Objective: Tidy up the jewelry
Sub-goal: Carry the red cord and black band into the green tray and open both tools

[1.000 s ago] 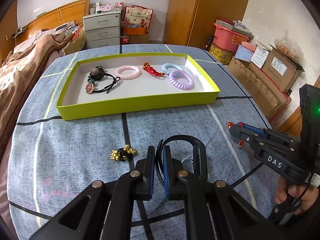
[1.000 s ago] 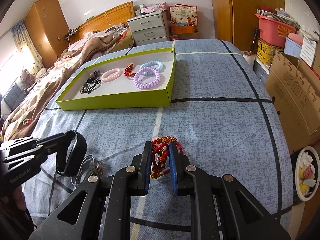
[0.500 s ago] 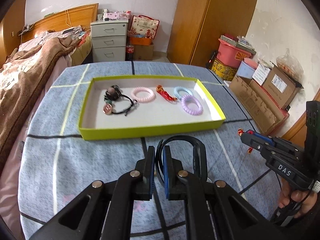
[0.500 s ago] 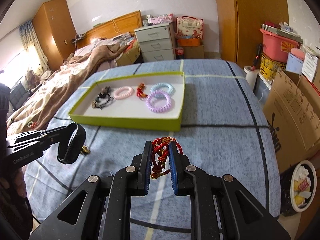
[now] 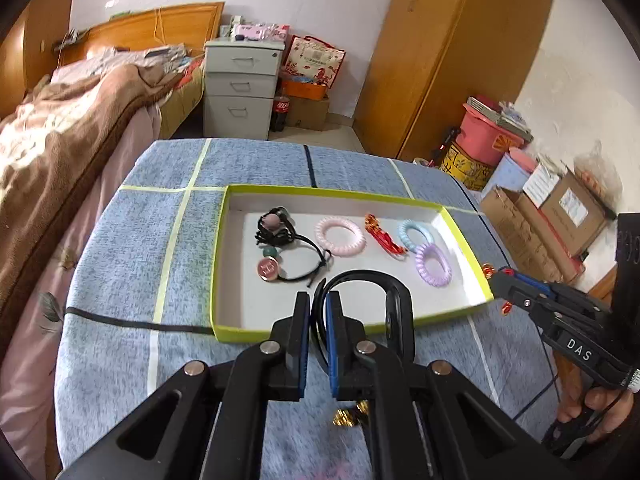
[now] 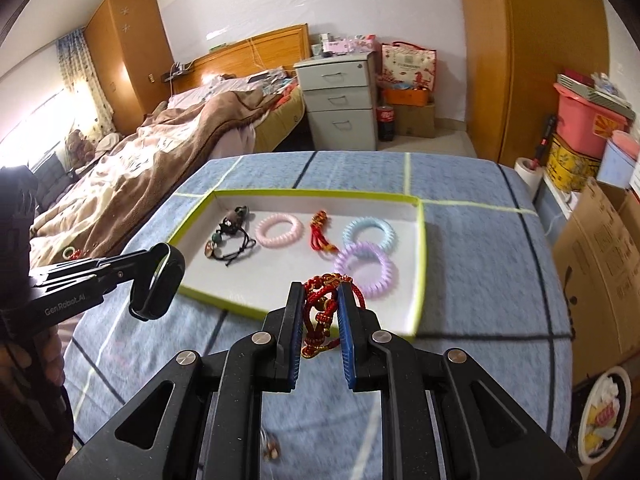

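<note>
Black band [image 5: 394, 292]: pinched in left gripper [image 5: 318, 312], jaws pressed tight on its thin edge; loop sticks up to the right of the fingers, over the tray's near edge.
Tray [image 5: 224, 248]: lime-green rim, white floor, sits mid-table toward the far edge on blue checked cloth [image 5: 132, 280].
Tray contents, L to R: black hair ties w/ beads [image 5: 276, 240] at left end; pink coil ring [image 5: 340, 236]; small red knot charm [image 5: 382, 236]; blue coil ring [image 5: 416, 234] w/ purple coil ring [image 5: 434, 264] just in front, touching it.
Gold-bead piece [image 5: 348, 416]: on cloth near the table's near edge, partly hidden under left gripper.
Red cord bracelet [image 6: 324, 308]: pinched in right gripper [image 6: 320, 312], jaws part-closed on the bundle; hangs over the tray's near right corner.
Small item [image 6: 272, 446]: on cloth under right gripper, blurred, can't ID.
Hands: right hand [image 5: 600, 412] on its handle at right edge of left view; left hand [image 6: 24, 364] at left edge of right view.
</note>
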`<move>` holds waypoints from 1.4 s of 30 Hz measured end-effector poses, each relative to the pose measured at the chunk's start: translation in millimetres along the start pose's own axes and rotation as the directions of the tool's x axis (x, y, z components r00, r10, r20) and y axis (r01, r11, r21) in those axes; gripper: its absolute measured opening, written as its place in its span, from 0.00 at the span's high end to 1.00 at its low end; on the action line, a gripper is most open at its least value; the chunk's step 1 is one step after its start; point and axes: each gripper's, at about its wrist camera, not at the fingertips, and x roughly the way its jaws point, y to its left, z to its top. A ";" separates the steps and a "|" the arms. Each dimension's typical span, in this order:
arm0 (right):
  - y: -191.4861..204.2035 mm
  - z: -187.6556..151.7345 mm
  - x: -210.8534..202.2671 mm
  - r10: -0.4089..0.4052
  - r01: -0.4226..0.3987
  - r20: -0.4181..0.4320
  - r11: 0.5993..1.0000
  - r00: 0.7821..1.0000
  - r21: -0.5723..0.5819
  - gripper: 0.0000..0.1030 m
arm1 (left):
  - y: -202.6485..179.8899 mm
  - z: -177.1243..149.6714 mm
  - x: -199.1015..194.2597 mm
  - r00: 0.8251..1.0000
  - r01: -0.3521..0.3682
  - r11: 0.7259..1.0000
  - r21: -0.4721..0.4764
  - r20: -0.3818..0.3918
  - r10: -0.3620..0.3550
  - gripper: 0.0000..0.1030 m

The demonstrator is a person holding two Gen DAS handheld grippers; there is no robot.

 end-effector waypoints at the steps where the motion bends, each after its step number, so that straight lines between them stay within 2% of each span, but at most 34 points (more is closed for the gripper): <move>1: 0.4 3.3 4.3 0.008 -0.008 -0.003 1.000 1.000 0.002 0.83 | 4.1 2.1 3.0 1.000 -0.001 1.000 -0.007 -0.003 0.001 0.92; 6: 7.9 21.9 35.5 0.026 -0.027 -0.031 0.999 0.999 -0.024 0.83 | 16.4 10.8 18.1 1.000 -0.019 1.000 -0.017 -0.020 0.019 0.92; 18: 17.8 30.3 93.6 0.033 -0.039 -0.114 0.998 0.993 -0.053 0.83 | 25.9 18.5 52.5 0.997 -0.022 0.999 -0.026 -0.072 0.020 0.92; 29: 24.9 29.9 114.4 0.019 -0.032 -0.152 0.996 0.988 -0.085 0.83 | 36.1 17.2 67.8 0.994 -0.039 0.998 -0.040 -0.106 0.035 0.92; 42: 23.6 28.8 129.0 -0.027 0.007 -0.178 0.994 0.984 -0.111 0.83 | 38.5 17.2 70.9 0.993 -0.046 0.998 -0.051 -0.109 0.040 0.91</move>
